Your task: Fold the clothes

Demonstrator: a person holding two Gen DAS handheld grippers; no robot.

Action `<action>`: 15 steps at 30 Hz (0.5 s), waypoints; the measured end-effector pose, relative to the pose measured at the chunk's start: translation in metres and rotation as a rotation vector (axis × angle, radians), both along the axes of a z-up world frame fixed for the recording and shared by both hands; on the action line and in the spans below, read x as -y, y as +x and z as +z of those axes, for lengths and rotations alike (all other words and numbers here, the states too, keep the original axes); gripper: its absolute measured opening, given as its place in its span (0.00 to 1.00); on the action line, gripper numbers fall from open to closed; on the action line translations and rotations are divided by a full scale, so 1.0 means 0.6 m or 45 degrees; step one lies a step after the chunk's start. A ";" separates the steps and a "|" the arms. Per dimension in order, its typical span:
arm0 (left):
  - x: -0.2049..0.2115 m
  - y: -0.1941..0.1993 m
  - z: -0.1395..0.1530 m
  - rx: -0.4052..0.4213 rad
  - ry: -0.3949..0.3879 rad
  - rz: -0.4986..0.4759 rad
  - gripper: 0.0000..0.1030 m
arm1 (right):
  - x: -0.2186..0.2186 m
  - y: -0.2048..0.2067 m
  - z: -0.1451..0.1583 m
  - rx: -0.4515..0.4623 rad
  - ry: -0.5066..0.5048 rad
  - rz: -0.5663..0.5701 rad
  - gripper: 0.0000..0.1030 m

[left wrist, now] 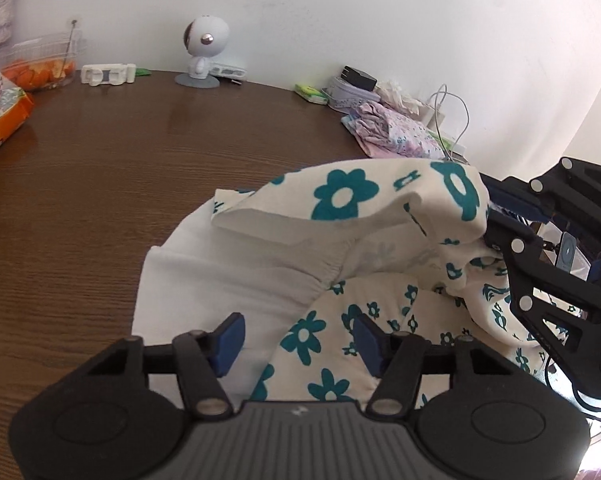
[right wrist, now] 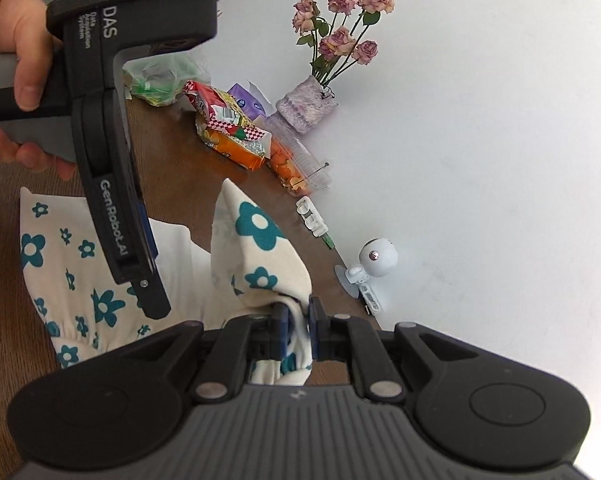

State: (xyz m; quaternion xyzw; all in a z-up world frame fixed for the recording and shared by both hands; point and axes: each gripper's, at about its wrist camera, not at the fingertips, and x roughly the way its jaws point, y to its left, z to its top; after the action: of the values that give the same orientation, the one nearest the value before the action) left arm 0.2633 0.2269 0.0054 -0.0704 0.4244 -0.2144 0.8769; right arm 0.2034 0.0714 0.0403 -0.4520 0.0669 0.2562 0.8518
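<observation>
Right tool [right wrist: 298, 318] pinches floral garment [left wrist: 340, 196] corner (flap points up-left).

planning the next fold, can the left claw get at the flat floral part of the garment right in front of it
Probably yes: the left claw is open just above the flat floral cloth, nothing between. The right claw pinches a lifted fold off to the side.

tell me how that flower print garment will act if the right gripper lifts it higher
Probably floppy: the flower print garment already drapes from the right gripper in soft folds. Likely light, since one pinch holds a raised flap. The rest may drag across the table.
</observation>
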 end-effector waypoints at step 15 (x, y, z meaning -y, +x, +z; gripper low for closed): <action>0.043 0.026 0.024 0.176 0.145 0.074 0.03 | 0.013 -0.019 0.008 0.009 0.029 0.003 0.09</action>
State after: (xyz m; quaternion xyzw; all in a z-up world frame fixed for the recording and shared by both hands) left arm 0.2789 0.2011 0.0200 -0.0179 0.3721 -0.1686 0.9126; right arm 0.1919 0.0636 0.0450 -0.4432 0.0606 0.2565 0.8568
